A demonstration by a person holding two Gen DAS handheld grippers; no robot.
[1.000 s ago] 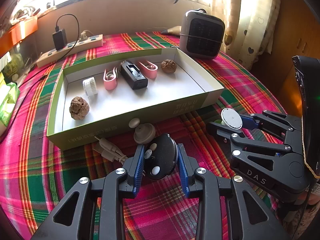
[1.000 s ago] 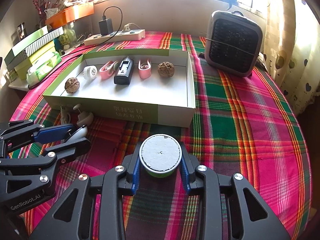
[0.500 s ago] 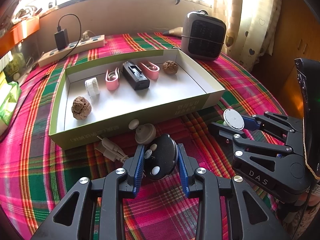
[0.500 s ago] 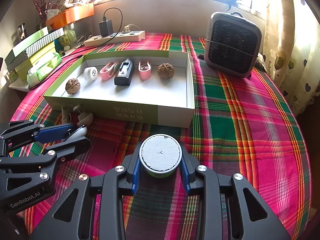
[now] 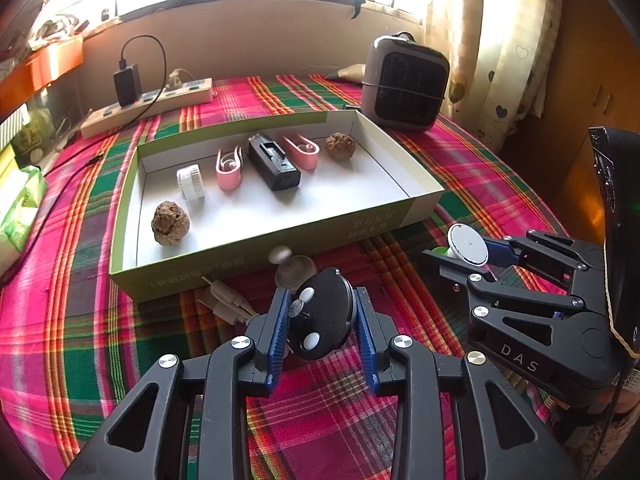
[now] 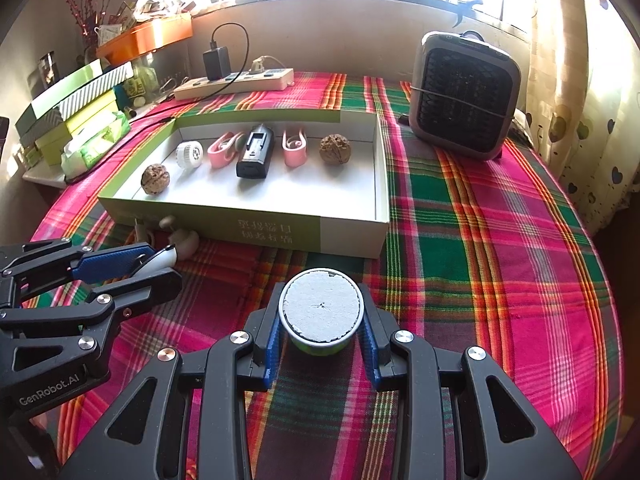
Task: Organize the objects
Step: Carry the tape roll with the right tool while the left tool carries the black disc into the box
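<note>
Sunlit plaid tablecloth (image 6: 480, 216) spreads under both hands. Left gripper (image 5: 320, 320) clamps a black disc (image 5: 324, 316), perhaps a gadget; right gripper (image 6: 322, 320) pinches a green-sided tub (image 6: 320, 312). Both hover before the box (image 6: 280, 232), awaiting placement inside.

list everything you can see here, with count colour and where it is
box: 1, green and white, mid table
walnuts: 2, brown, box ends
clips: 2, pink, in box
black case: 1, box centre
white roll: 1, in box
heater: 1, grey, far right
power strip: 1, cream, far edge
left tongs: shut on black round device
right tongs: shut on green tub, white lid
</note>
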